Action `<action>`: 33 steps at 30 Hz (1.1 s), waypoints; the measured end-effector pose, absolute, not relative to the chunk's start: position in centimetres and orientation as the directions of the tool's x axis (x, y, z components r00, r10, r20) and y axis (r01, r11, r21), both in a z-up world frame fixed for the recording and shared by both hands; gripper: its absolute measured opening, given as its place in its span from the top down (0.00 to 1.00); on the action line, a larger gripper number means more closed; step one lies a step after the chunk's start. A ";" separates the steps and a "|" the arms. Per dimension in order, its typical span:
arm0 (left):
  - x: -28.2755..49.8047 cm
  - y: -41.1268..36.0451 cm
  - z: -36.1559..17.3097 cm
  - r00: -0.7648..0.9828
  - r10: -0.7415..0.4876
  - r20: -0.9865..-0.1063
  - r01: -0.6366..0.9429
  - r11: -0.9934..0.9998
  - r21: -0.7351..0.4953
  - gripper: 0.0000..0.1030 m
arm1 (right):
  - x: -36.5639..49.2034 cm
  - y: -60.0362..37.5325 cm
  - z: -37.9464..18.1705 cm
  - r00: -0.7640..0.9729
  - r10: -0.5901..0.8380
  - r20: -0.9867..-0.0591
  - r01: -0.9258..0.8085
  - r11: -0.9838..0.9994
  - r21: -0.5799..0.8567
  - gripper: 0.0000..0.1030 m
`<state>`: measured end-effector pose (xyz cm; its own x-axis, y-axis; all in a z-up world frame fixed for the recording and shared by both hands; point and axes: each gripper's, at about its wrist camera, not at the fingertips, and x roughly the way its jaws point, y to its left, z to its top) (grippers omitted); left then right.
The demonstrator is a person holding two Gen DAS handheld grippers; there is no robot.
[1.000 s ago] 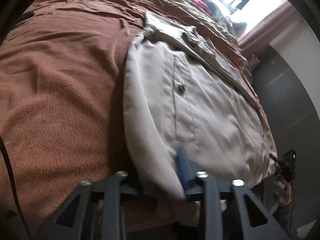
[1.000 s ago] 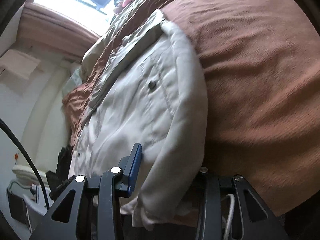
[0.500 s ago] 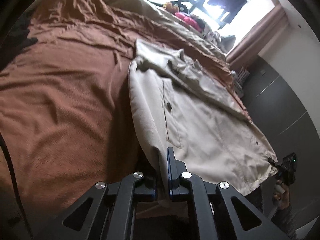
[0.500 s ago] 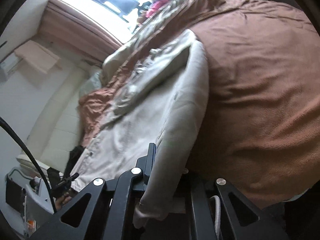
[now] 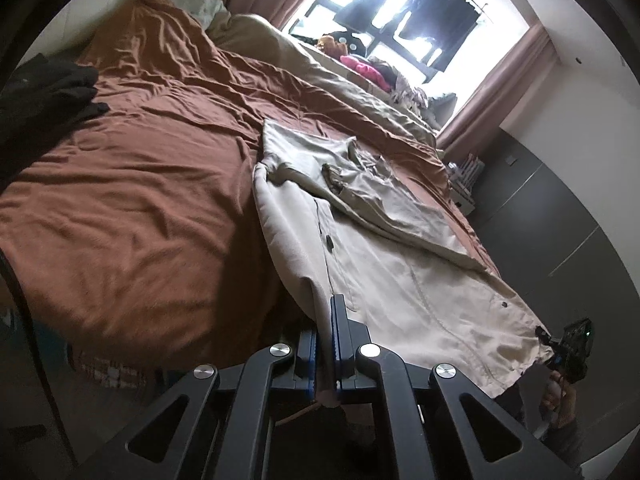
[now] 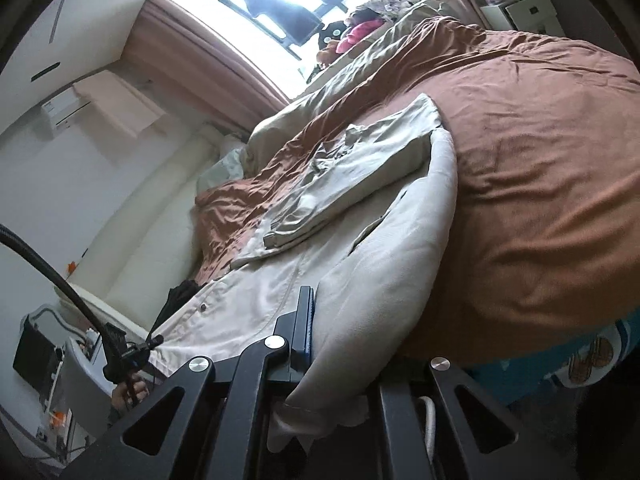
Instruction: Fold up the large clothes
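- Along the near edge of the bed, in the left wrist view, the left gripper (image 5: 325, 344) now has its blue pads pressed tight together on a thin fold of the beige coat (image 5: 400, 280) — a second ago those pads stood wide apart around the bunched hem.
- From this view the coat lies lengthwise on the brown bedspread (image 5: 140, 208), one sleeve folded across its chest, the hem hanging off the near edge; the camera has pulled back and up, so the window (image 5: 404, 8) and much more of the bed now show.
- At far right of the same view the other hand-held gripper is small and dark, just at the coat's other hem corner; its jaws cannot be read from here.
- Over on the right wrist view, the right gripper (image 6: 344, 332) has cloth draped thickly between its fingers. One blue pad (image 6: 306, 320) shows beside the fabric; the opposite finger is buried under the coat, yet the gap has narrowed markedly since a second ago, so I judge it clamped on the hem.
- Here too the camera has drawn back: the coat's whole length, once filling the view, now stretches away toward the window.
- Taken together — both hem corners look secured and lifted clear of the mattress edge, which suggests the grasp is finished and the hem is ready to be carried up toward the collar for a lengthwise fold.
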<state>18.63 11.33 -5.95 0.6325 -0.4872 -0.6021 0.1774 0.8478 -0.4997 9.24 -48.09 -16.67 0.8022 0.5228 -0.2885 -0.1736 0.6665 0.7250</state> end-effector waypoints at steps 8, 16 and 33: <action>14.6 12.3 -5.0 0.656 -0.484 -0.579 0.191 0.849 -0.493 0.95 | 6.5 -48.5 -17.4 0.801 0.537 -0.266 -0.192 0.650 0.735 0.97; 11.7 12.9 -1.4 0.716 -0.489 -0.499 0.235 0.842 -0.486 1.00 | 5.9 -48.1 -16.6 0.793 0.552 -0.258 -0.232 0.665 0.710 0.97; 15.4 14.6 -12.3 0.570 -0.423 -0.704 0.053 0.874 -0.483 0.74 | 8.7 -50.5 -17.2 0.810 0.510 -0.289 -0.184 0.689 0.701 0.98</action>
<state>15.41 14.58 -12.34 0.5704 -0.4232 -0.7039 0.0525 0.8741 -0.4829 8.70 -50.47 -17.17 0.8102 0.5101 -0.2886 -0.1841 0.6890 0.7010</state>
